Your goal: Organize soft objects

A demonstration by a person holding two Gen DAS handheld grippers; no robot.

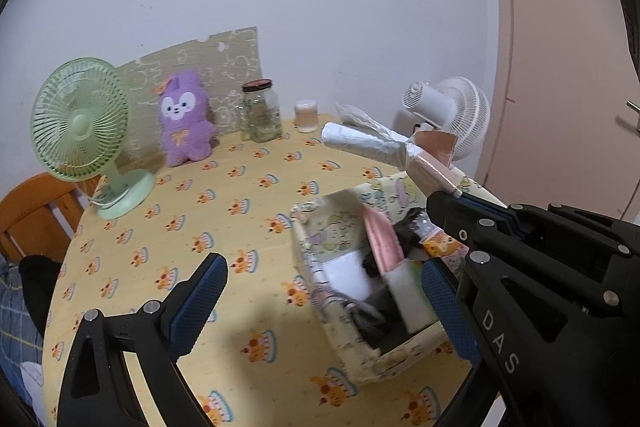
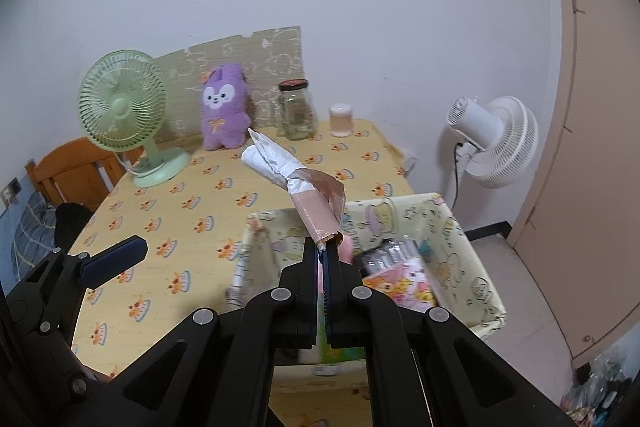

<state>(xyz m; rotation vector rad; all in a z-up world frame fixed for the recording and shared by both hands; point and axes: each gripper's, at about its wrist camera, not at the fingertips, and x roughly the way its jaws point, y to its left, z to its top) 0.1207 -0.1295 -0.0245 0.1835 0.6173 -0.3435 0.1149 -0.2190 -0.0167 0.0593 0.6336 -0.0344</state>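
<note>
Yellow cloth printed with little cakes covers the tabletop (image 2: pixel 192 211), which stands against a pale wall. Over it, the right hand-held gripper (image 2: pixel 323 254) has its jaws pressed together on the lower end of a wrapped packet (image 2: pixel 296 183). The packet is long and rolled, white and crinkled at the far end, wound with pinkish-brown tape near the grip, and it sticks up above a cloth-lined basket (image 2: pixel 476 259) already full of bits. The left hand-held gripper (image 1: pixel 320 291) hangs with jaws spread wide, holding nothing, just beside the basket (image 1: pixel 308 251). A purple plush (image 2: pixel 222 115) leans at the back.
</note>
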